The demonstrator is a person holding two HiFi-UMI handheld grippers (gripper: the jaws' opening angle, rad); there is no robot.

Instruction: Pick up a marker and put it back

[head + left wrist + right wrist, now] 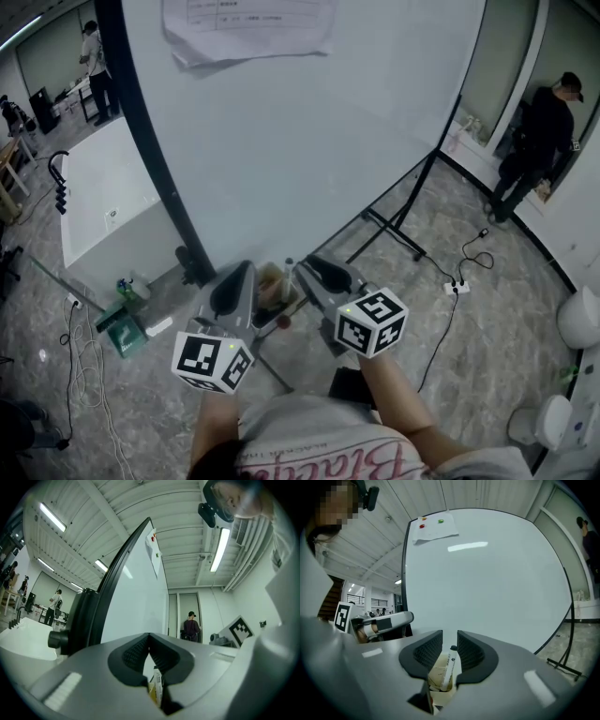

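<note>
Right gripper: jaws apart, pads clear of the marker, which stands in the cup in their gap. Left gripper: tips together. Risk: sideways drift clips marker, topples light cup.

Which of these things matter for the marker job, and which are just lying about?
Job: marker, standing in its holder; right gripper, jaws open around the marker; left gripper.

Lying about: whiteboard; paper sheet on it; power strip on the floor; white tub.
</note>
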